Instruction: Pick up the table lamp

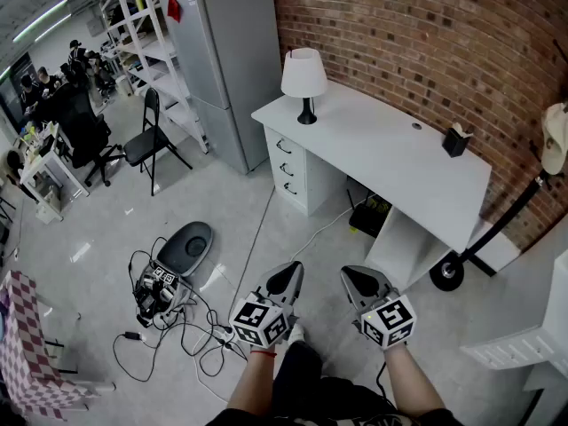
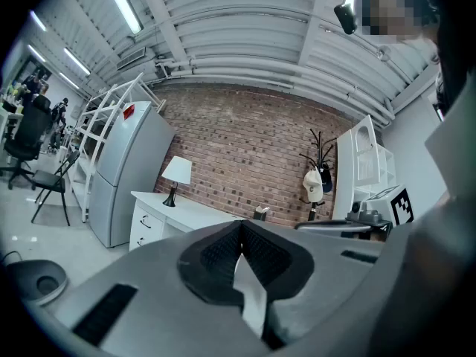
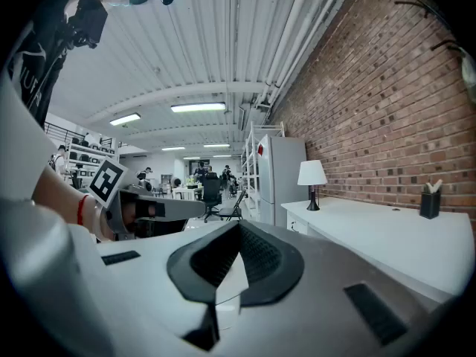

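Fingers (image 1: 282,282) on both grippers are pressing shut on nothing. In the head view, the left gripper (image 1: 291,272) and right gripper (image 1: 351,276) are hovering side by side above the floor (image 1: 106,229). They are well apart from the table lamp (image 1: 304,76), which is standing upright on the white surface (image 1: 390,149), at the corner nearest the fridge (image 1: 222,60). In the left gripper view, the lamp (image 2: 176,175) is showing beyond the closed tips, off to the left. In the right gripper view, it (image 3: 312,177) is showing off to the right.

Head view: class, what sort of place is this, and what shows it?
Likely an open-plan office or lab: white desk bearing a table lamp against a brick wall, people at workstations beyond.
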### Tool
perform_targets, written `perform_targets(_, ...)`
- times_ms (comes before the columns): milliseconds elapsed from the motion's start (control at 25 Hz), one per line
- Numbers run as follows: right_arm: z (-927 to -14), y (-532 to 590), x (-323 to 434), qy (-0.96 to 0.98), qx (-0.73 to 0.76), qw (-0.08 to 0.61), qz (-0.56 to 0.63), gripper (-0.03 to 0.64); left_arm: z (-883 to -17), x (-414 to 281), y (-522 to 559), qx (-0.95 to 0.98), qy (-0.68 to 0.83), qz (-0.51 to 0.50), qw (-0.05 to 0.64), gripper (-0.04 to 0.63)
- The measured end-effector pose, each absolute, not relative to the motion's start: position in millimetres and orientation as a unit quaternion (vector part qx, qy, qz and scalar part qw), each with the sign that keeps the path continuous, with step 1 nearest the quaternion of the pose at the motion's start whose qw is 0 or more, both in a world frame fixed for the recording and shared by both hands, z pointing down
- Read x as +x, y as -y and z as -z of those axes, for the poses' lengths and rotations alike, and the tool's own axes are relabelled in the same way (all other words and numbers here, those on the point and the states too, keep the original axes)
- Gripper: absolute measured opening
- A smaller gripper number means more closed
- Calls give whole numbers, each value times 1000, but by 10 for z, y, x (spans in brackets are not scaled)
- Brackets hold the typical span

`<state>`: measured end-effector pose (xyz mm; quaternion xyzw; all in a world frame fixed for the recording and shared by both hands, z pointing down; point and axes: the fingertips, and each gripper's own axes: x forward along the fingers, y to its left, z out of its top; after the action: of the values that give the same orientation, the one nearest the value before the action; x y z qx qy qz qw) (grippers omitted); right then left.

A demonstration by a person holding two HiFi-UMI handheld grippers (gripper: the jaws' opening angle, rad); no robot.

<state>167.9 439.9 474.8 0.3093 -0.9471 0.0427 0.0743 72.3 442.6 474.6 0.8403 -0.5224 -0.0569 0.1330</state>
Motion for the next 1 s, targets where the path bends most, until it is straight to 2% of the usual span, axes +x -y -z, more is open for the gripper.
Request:
perform_targets(520,-4912,-3281,1285,939,326,92,-55,2,-4898,432,-3316,855,497,32,147,6)
perform_targets(1000,-4906,-2293,857,924,369,72,-74,2,-4838,-15,-2341,871,468,34,144,6)
